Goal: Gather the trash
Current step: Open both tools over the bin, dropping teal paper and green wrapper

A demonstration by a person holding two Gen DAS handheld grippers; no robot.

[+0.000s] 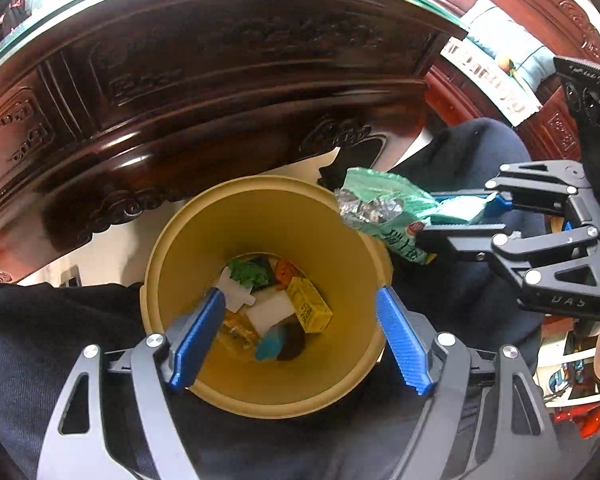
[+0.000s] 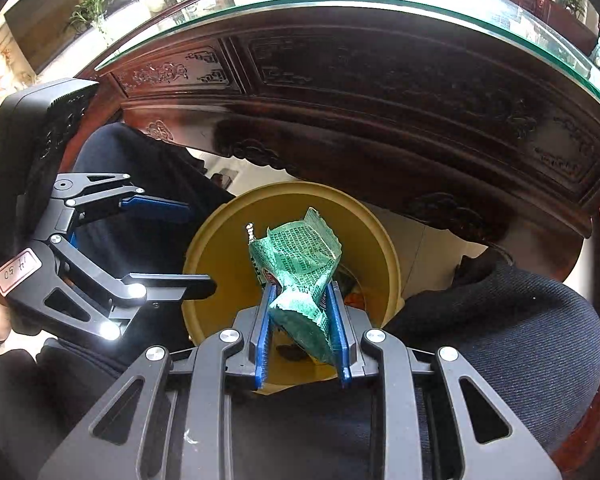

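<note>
Hard to see all of the bottom of the yellow bin [image 1: 260,216]: in the left wrist view two blue fingers [image 1: 198,340] cover part of it, and in the right wrist view the green wrapper [image 2: 300,276] blocks nearly all of the inside. Cut off at the picture edges: the carved dark wood table [image 1: 220,80] with its glass top, and the dark trouser legs on both sides of the bin. Too small and blurry to read: the print on the wrapper.

Green wrapper: crinkled, thin, shiny silver on the inside at its torn end, tiny print all over. Squeezed tight between the blue pads of the right gripper [image 2: 303,336], sticking up and out past the fingertips. Hanging just above the rim of the bin, at the right side of it in the left wrist view [image 1: 384,208].

Left gripper [image 1: 300,336]: spread wide apart right over the bin mouth, nothing between the fingers.

Only in the left wrist view: the trash already at the bottom (a yellow carton [image 1: 310,304], white bits, something green, something blue and a dark lump). Only in the right wrist view: potted plants far back beyond the glass top, and a small label with handwritten marks on the left gripper [image 2: 162,240].
</note>
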